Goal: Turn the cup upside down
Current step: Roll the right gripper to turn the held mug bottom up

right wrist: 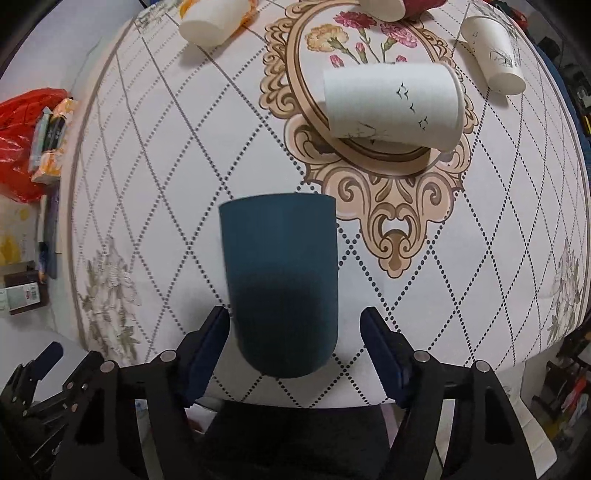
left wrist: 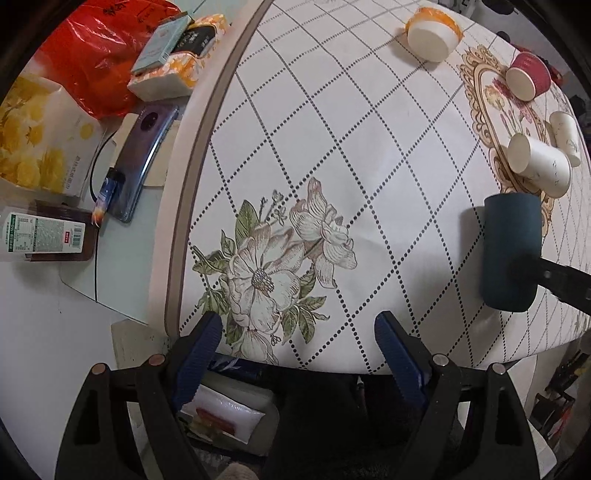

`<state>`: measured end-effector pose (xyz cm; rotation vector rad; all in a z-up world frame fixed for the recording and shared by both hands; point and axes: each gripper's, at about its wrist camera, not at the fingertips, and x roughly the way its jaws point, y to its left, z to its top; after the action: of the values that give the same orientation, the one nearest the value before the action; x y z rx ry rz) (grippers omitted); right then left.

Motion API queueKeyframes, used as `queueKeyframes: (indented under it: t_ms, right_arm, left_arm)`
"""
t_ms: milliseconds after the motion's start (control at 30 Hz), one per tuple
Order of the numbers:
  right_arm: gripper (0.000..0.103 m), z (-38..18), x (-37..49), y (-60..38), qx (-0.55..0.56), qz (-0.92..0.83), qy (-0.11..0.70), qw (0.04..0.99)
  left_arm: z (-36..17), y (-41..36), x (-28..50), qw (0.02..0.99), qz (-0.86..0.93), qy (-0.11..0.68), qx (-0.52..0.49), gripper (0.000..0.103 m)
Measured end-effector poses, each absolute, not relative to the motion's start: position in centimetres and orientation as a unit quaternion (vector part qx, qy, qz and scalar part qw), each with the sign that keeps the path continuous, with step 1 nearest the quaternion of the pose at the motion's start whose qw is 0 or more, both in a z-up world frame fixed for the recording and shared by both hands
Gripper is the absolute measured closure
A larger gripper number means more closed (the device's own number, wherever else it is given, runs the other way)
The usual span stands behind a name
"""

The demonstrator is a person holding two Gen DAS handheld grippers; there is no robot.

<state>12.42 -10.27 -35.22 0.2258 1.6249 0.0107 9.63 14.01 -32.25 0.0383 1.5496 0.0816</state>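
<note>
Both pairs of my jaws stand apart. My right gripper (right wrist: 291, 328) has its blue pads on either side of the dark teal cup (right wrist: 280, 284); the left pad sits right at the cup's wall, though I cannot tell if it touches, and the right pad is clear of it with cloth showing between. That cup stands on the bench (right wrist: 461, 280) near its front edge, on the patterned cloth, with the wider closed end up toward me, so it looks mouth-down, though I cannot see the rim against the cloth. In my left wrist view the same cup (left wrist: 511, 251) is off to the right, with my right gripper's black finger (left wrist: 561, 278) reaching in beside it. My left gripper (left wrist: 297, 332) hangs over the printed flower (left wrist: 273, 266) at the bench's front edge, holding nothing. Beyond the teal cup a white paper cup with small birds (right wrist: 391, 107) lies on its side on the ornate oval print. Another white paper cup (right wrist: 493, 55) lies further right. An orange-and-white bowl (left wrist: 434, 33) and a red cup (left wrist: 528, 75) lie tipped at the far side. Left of the bench sit a red plastic bag (left wrist: 99, 59), tissue packs (left wrist: 170, 74) and a phone (left wrist: 142, 162).
</note>
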Motion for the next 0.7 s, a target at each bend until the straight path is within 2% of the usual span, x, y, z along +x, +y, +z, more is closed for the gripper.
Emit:
queueKeyframes:
  t_ms: [100, 200, 267, 367, 433, 533, 700]
  right_arm:
    - [0.024, -33.2, 12.4, -10.9, 0.105, 0.016, 0.717, 0.689]
    - [0.010, -30.0, 12.5, -10.4, 0.043, 0.048, 0.704, 0.708]
    - [0.009, -27.6, 12.5, -9.0, -0.062, 0.084, 0.679, 0.726]
    - [0.008, -25.6, 11.2, -5.6, -0.292, 0.161, 0.614, 0.716]
    - [0.008, -25.8, 9.1, -3.4, -0.463, 0.220, 0.540, 0.668]
    - [0.008, -27.9, 5.8, -2.3, -0.658, 0.291, 0.415, 0.556]
    - [0.008, -32.3, 2.3, -3.2, -0.817, 0.372, 0.238, 0.371]
  left_arm:
    - [-31.6, 14.1, 10.0, 0.725, 0.039, 0.687, 0.024, 0.018]
    - [-31.1, 13.9, 10.4, 0.740, 0.038, 0.671, 0.023, 0.006]
    - [-30.9, 13.9, 10.7, 0.748, 0.039, 0.662, 0.014, 0.006]
    - [-30.9, 13.9, 10.9, 0.753, 0.049, 0.656, 0.001, 0.006]
    - [-31.2, 13.9, 11.0, 0.750, 0.057, 0.659, -0.008, 0.006]
    - [-31.8, 13.6, 11.2, 0.743, 0.060, 0.667, -0.019, 0.006]
    - [-32.9, 12.9, 11.5, 0.731, 0.085, 0.676, -0.030, 0.006]
